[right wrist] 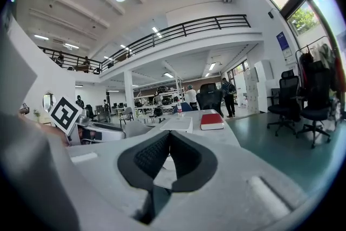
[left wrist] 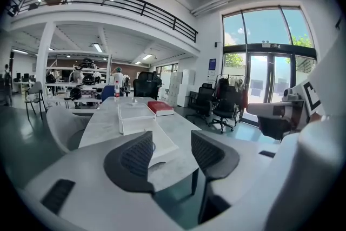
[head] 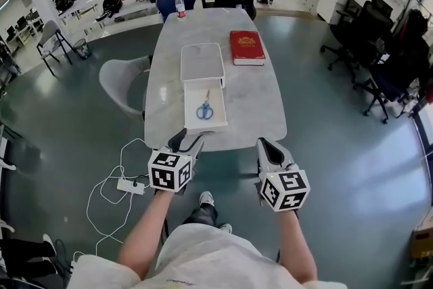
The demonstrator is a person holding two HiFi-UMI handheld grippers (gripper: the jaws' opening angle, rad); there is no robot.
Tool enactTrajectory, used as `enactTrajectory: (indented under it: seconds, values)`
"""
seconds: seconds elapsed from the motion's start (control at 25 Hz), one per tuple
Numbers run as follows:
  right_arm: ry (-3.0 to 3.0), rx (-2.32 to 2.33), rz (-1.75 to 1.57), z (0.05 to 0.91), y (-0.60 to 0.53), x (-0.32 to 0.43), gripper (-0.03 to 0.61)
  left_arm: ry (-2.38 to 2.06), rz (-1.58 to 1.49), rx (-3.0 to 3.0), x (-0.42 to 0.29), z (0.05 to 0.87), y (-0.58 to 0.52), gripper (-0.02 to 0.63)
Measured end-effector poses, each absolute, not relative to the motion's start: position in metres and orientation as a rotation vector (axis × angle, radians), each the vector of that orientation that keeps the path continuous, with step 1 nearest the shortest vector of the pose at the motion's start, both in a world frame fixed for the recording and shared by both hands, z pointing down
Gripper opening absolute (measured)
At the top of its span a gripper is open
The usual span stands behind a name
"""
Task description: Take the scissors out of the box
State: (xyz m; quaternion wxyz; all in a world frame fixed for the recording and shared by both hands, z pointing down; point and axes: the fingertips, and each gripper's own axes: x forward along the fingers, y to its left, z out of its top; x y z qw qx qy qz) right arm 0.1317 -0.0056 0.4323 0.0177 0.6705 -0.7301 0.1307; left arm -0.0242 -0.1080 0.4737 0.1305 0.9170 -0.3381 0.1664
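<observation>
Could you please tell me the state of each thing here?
Left tool: open, empty.
Right tool: shut, empty.
Box: open.
Scissors: lying in the box.
Red book: closed, flat.
Bottle: upright.

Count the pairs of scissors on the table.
1. The scissors lie inside the open white box at the near end of the table. None other shows, though the white lid beyond it could cover more.
</observation>
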Motion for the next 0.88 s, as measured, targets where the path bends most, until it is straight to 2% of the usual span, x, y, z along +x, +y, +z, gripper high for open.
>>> enactTrajectory:
  seconds: [0.44, 0.88]
  values:
    - [-2.245, 2.034, 0.4, 0.439, -0.069, 0.159, 0.005, -0.97, 0.531, 2.638, 0.008, 0.498, -0.167, 0.201]
    - [-2.232, 1.968, 0.467, 0.456, -0.164, 0.181, 0.005, -0.918, 0.769, 2.531, 0.034, 0.554, -0.24, 0.201]
